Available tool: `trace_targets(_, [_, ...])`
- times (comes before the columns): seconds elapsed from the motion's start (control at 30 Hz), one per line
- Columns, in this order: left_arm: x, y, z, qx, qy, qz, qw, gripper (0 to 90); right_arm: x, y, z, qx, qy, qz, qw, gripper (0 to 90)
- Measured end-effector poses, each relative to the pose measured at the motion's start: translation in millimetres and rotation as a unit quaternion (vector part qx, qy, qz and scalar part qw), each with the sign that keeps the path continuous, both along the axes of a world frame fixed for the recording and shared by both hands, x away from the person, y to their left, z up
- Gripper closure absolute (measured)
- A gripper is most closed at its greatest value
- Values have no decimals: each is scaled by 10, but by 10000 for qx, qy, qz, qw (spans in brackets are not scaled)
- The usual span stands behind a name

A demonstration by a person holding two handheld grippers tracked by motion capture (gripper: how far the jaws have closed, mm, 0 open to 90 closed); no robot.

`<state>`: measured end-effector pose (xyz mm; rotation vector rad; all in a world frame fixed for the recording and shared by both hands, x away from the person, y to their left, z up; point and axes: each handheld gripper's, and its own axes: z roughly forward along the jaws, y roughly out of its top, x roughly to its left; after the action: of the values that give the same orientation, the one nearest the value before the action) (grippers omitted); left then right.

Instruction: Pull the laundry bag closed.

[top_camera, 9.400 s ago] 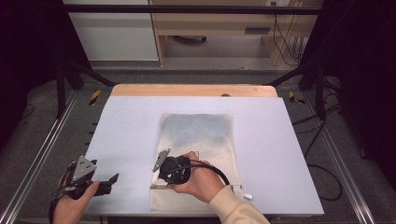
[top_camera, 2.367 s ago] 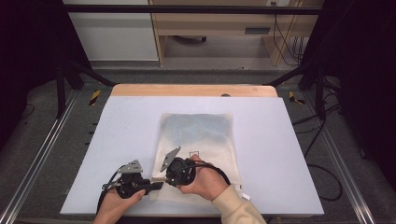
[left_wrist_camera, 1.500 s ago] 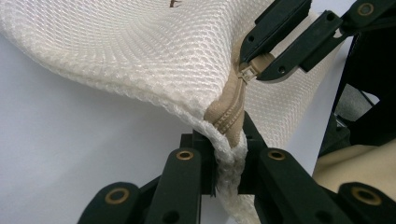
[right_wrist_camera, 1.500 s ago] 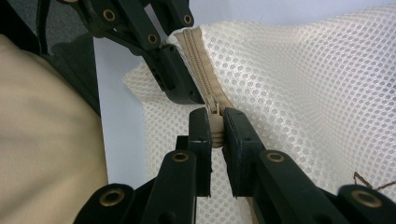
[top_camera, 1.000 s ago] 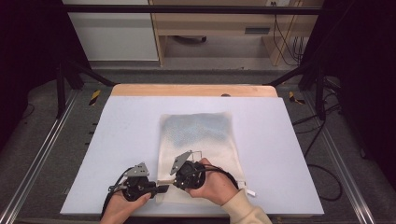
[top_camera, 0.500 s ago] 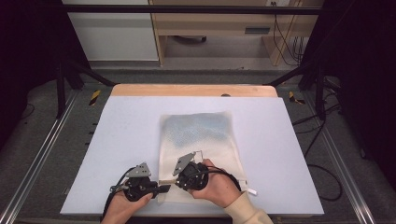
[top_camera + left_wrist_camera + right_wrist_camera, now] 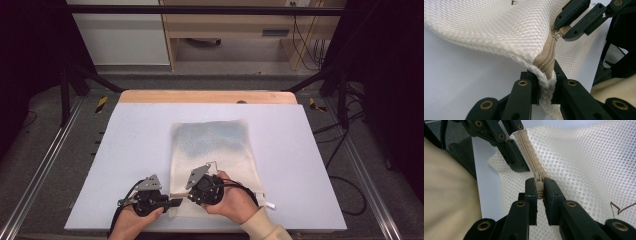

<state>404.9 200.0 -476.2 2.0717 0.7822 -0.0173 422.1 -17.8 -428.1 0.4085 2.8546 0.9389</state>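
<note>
A white mesh bag [image 7: 215,145] with a tan zipper [image 7: 547,60] lies flat in the middle of the white table [image 7: 125,150]. Low at the bag's near left corner, my left gripper [image 7: 176,202] is shut on the bag's edge at the zipper's end; the left gripper view has the mesh pinched between its jaws [image 7: 545,75]. My right gripper [image 7: 189,196] sits just beside it, shut on the zipper pull [image 7: 539,192], which its jaws [image 7: 539,186] squeeze from both sides. The two grippers' tips are a short stretch of zipper apart.
A wooden strip [image 7: 205,96] runs along the table's far edge. Metal rails [image 7: 45,165] flank the table, and cables [image 7: 345,185] lie on the floor at the right. A small white tag [image 7: 268,204] sticks out at the bag's near right corner.
Since the oldest frame my left hand has come in from the table's near left corner to the bag's edge. Over the last second both hands have kept still.
</note>
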Motion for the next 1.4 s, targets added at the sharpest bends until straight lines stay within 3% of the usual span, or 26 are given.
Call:
trace_targets(1.07, [-12, -2, 19, -7, -29, -6, 10000, 819, -6, -37, -7, 41, 5, -39, 10000, 821])
trace_targets(1.4, [0, 34, 32, -40, -14, 67, 10000, 819, 2, -146, -22, 44, 20, -155, 9999, 822])
